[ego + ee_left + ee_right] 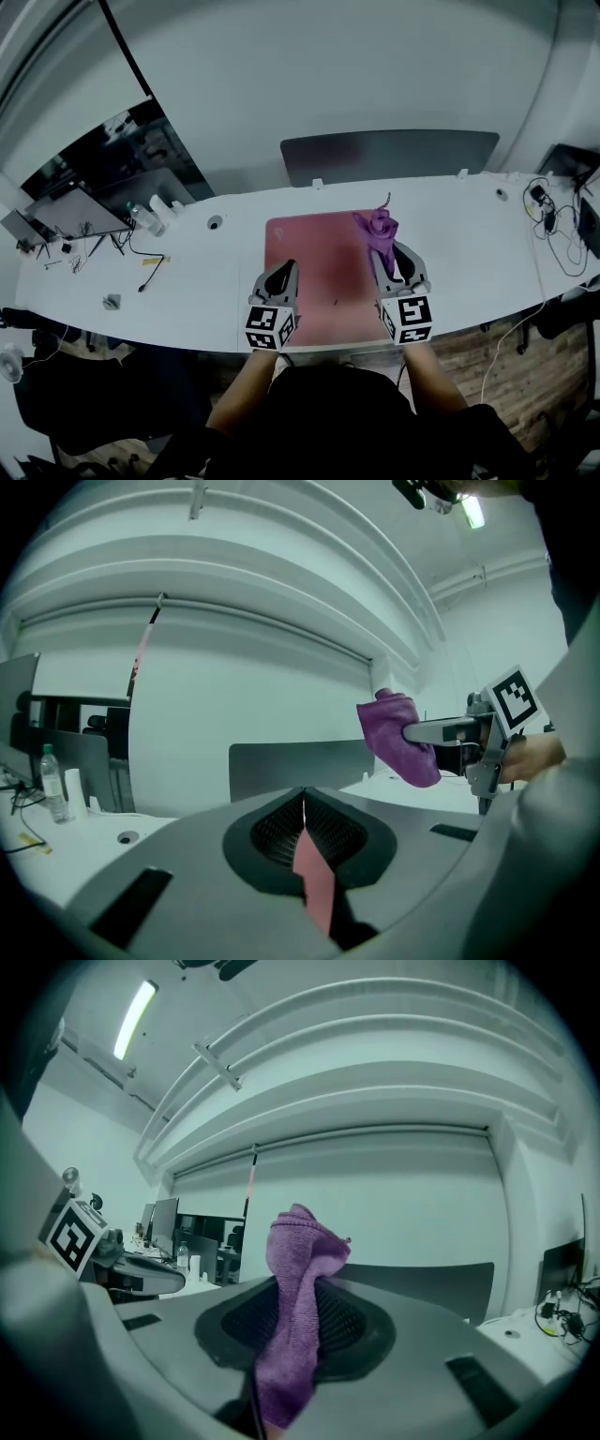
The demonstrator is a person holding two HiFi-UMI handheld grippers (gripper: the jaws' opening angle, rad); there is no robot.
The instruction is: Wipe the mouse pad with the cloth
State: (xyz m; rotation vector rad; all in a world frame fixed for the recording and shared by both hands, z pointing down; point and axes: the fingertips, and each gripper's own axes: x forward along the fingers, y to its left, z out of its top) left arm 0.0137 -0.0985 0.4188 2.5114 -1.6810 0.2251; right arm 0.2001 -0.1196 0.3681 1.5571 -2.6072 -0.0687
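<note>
A pink mouse pad [319, 272] lies flat on the white desk [459, 244], in front of me. My right gripper [394, 249] hangs over the pad's right part, shut on a purple cloth [379, 228] that bunches up past its tips. In the right gripper view the cloth [298, 1279] runs down between the closed jaws of the right gripper [302, 1288]. My left gripper [285, 269] is over the pad's left edge, its jaws together and empty. In the left gripper view, a sliver of the pink pad [314, 883] shows below the left gripper's [302, 801] tips, and the cloth [398, 735] hangs at the right.
A grey chair back [389, 155] stands behind the desk. At the far left are monitors [80, 211], a water bottle [145, 217] and small items. Cables [553, 225] lie at the right end. A round grommet [215, 222] sits left of the pad.
</note>
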